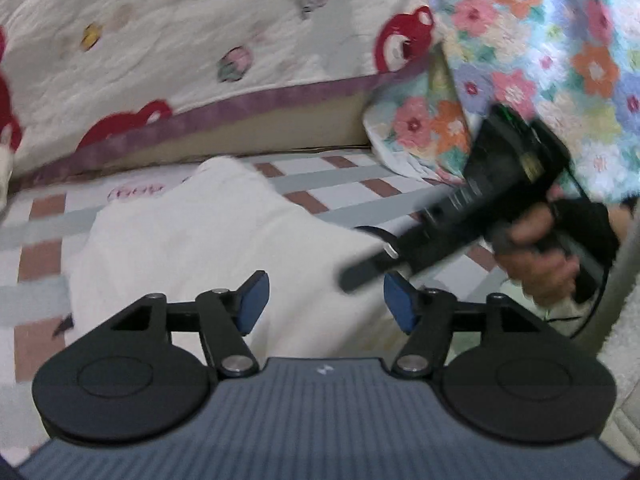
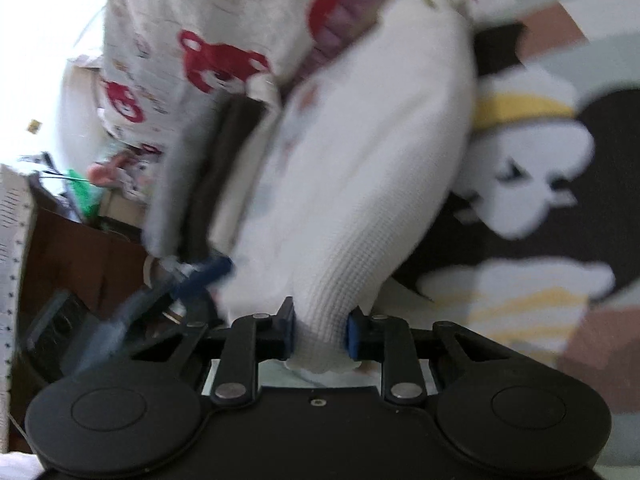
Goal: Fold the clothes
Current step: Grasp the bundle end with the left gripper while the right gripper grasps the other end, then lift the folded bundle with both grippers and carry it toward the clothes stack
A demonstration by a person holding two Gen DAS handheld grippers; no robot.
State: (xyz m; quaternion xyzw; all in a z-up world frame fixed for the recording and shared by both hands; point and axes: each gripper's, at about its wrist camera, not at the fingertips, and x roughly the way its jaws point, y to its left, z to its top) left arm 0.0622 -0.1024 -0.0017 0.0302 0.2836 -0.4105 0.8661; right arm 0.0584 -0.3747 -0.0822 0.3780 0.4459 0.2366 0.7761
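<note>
A white waffle-knit garment (image 1: 208, 248) lies bunched on a checked sheet (image 1: 332, 184). My left gripper (image 1: 326, 300) hovers over its near edge, open, and its blue pads (image 1: 252, 300) hold nothing. In the right wrist view the same garment (image 2: 360, 168) stretches away from my right gripper (image 2: 320, 332). That gripper is shut on a gathered end of the cloth, which bulges out behind the pads. A hand (image 1: 536, 256) holds the right gripper at the right of the left wrist view. The picture is blurred.
A white quilt with red bears (image 1: 160, 40) and a purple border hangs behind the sheet. A floral blanket (image 1: 540, 60) lies at the right. A dark cartoon-print cover (image 2: 540, 168) lies under the garment. Brown furniture and clutter (image 2: 80, 256) stand at the left.
</note>
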